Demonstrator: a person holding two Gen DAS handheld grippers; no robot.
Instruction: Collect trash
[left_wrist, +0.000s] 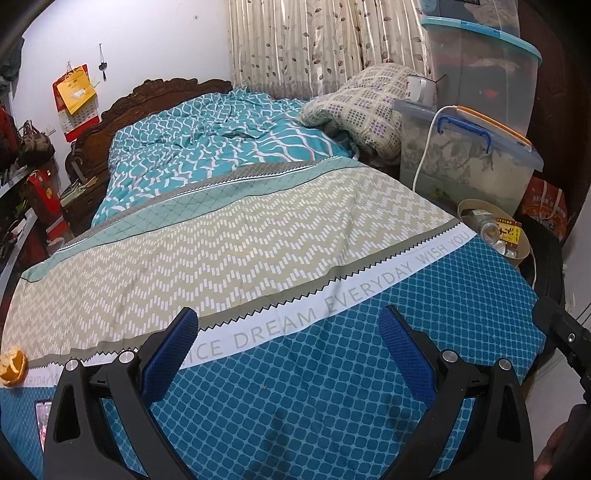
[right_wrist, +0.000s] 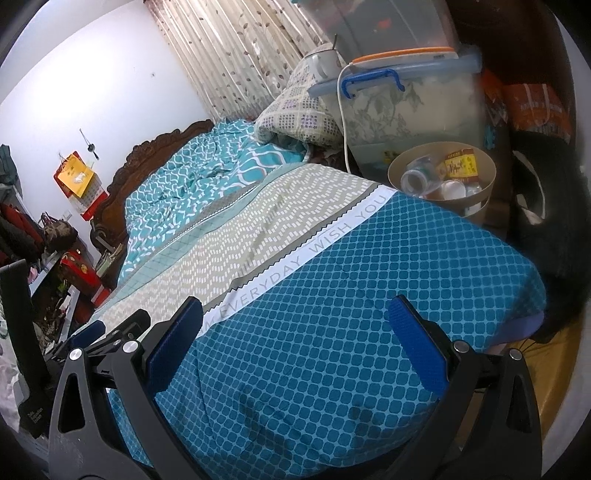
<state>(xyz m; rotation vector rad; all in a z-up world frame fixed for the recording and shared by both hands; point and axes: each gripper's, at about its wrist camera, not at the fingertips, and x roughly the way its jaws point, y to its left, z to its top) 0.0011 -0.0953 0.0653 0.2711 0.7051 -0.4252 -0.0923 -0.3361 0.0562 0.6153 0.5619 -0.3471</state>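
Note:
An orange peel (left_wrist: 14, 367) lies on the bed sheet (left_wrist: 258, 240) at the far left edge of the left wrist view. A round tan trash bin (right_wrist: 441, 181) holding a plastic bottle, a yellow-red box and cups stands beside the bed at the right; it also shows in the left wrist view (left_wrist: 493, 230). My left gripper (left_wrist: 286, 350) is open and empty above the blue foot part of the sheet. My right gripper (right_wrist: 295, 343) is open and empty over the same blue part (right_wrist: 369, 295). The peel is hidden in the right wrist view.
Clear storage boxes (left_wrist: 469, 162) with a white cable stand beyond the bin. A folded quilt (left_wrist: 362, 107) and a rumpled teal blanket (left_wrist: 221, 129) lie near the carved headboard. Cluttered shelves (left_wrist: 26, 206) line the left side. A phone (left_wrist: 42, 417) lies at the sheet's left corner.

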